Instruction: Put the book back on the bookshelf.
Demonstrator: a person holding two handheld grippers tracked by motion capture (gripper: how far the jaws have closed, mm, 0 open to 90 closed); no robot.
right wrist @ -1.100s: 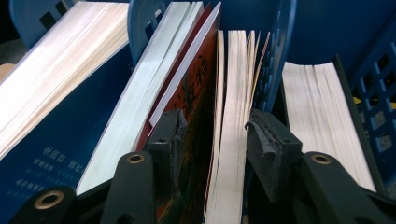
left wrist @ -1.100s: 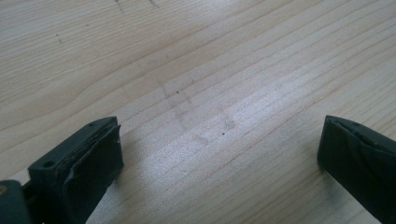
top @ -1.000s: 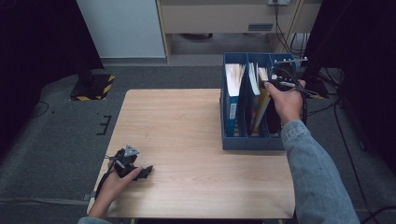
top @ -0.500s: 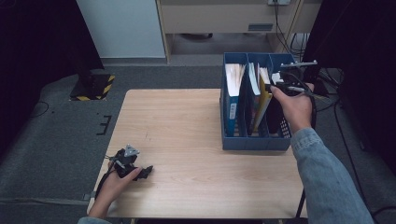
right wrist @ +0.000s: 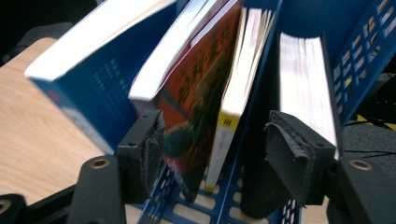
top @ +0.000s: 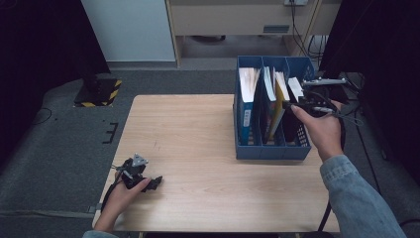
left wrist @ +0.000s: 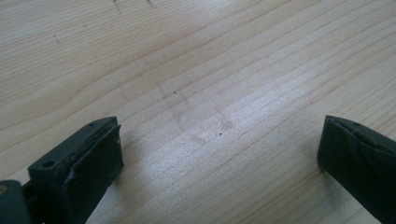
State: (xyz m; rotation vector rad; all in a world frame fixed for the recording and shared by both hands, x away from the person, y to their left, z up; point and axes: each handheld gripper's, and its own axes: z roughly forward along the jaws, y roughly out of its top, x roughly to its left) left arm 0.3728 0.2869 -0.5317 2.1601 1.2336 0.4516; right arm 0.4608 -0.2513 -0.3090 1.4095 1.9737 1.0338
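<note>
Right gripper (right wrist: pixel 212 154) drawn back from blue file rack (top: pixel 270 149), open, books (right wrist: pixel 205 84) ahead; left gripper (left wrist: pixel 219 154) open on table (top: pixel 198 148).

A light wooden table (top: pixel 198 139) stands on a grey floor (top: pixel 59 139). A blue file rack (top: pixel 270 148) with three slots sits on the right side of the table, with books standing in it. Near the front left corner, the left gripper (top: pixel 143 181) rests on the wood.

One blue file rack (top: pixel 270 148) with three compartments is holding four books, and two grippers are showing above one wooden table (top: pixel 198 144).
</note>
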